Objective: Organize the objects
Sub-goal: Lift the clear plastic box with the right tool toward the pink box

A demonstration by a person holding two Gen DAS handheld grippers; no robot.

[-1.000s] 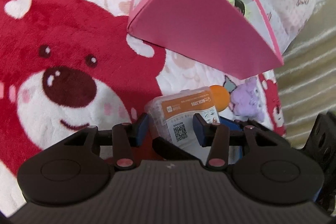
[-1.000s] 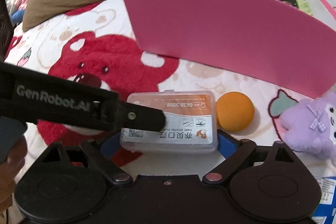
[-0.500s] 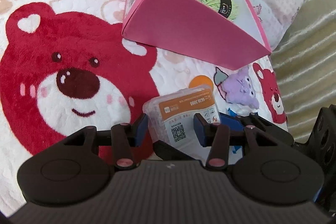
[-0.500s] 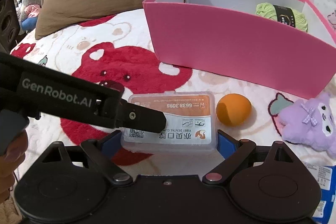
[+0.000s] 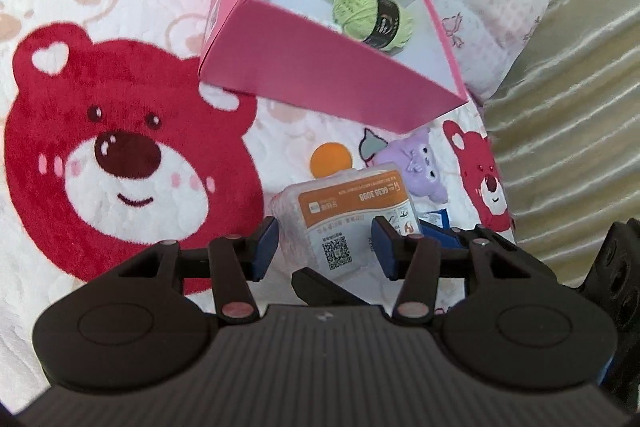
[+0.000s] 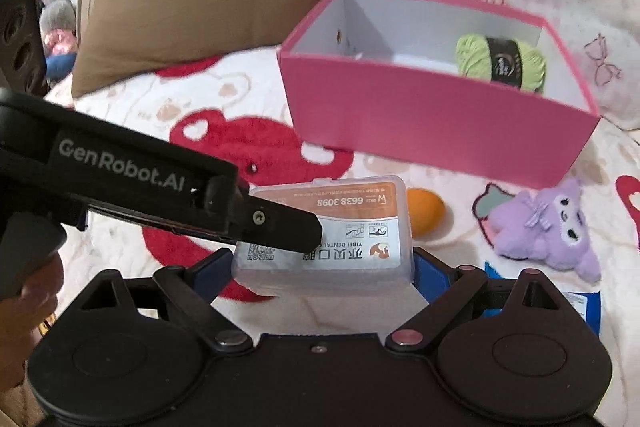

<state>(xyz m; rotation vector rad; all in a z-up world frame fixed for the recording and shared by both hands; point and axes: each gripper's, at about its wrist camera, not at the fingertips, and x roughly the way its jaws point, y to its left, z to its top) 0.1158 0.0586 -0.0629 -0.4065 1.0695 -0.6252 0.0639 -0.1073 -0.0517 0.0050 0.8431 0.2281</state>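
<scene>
Plastic case clamped in right hand-held gripper; left hand-held gripper opening around it

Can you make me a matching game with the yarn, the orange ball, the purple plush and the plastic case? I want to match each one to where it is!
Things:
1. green yarn
2. orange ball
3. purple plush
4. clear plastic case

Places:
A. between the right gripper's blue pads
B. inside the pink box
C. on the blanket, just right of the case
D. on the blanket, below the box's right corner

Pairs: 1-B, 2-C, 3-D, 4-A
</scene>
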